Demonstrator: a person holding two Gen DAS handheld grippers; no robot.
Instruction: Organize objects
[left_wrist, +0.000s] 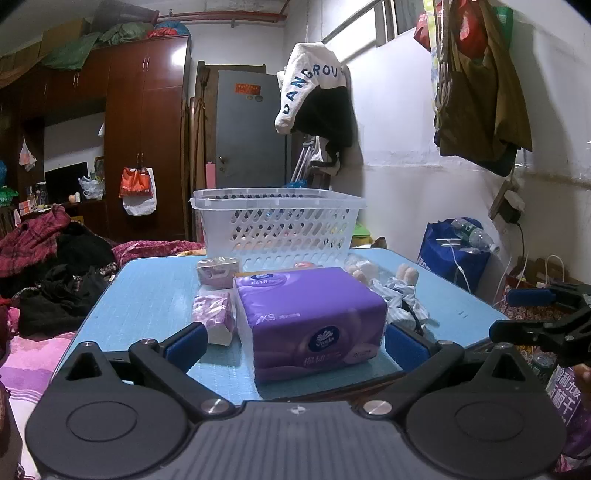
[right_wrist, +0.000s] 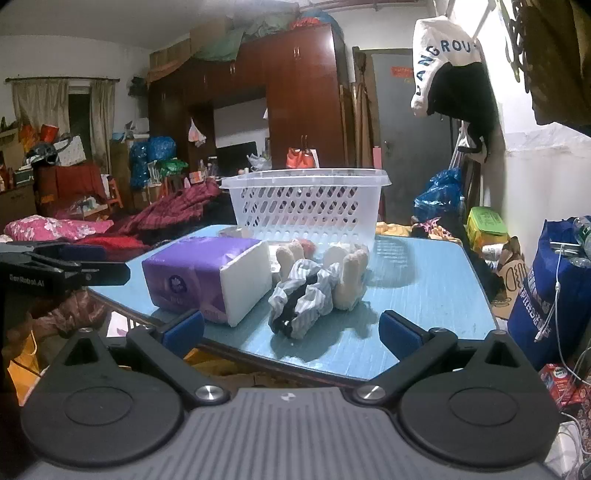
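Observation:
A large purple tissue pack (left_wrist: 310, 317) lies on the blue table (left_wrist: 155, 291), right in front of my open left gripper (left_wrist: 295, 347), whose pads flank its near end without touching. Two small tissue packs (left_wrist: 215, 321) lie to its left. A stuffed doll in striped clothes (left_wrist: 400, 291) lies to its right. A clear plastic basket (left_wrist: 277, 229) stands at the table's far end. In the right wrist view, my open, empty right gripper (right_wrist: 291, 330) hovers at the table's near edge, facing the doll (right_wrist: 317, 291), with the purple pack (right_wrist: 207, 277) to the left and the basket (right_wrist: 306, 203) behind.
A bed with piled clothes (left_wrist: 55, 266) lies left of the table. A blue bag (right_wrist: 554, 288) with a bottle stands to the right by the wall. Clothes hang on the wall (left_wrist: 317, 103). The other gripper shows at each view's edge (left_wrist: 543, 325).

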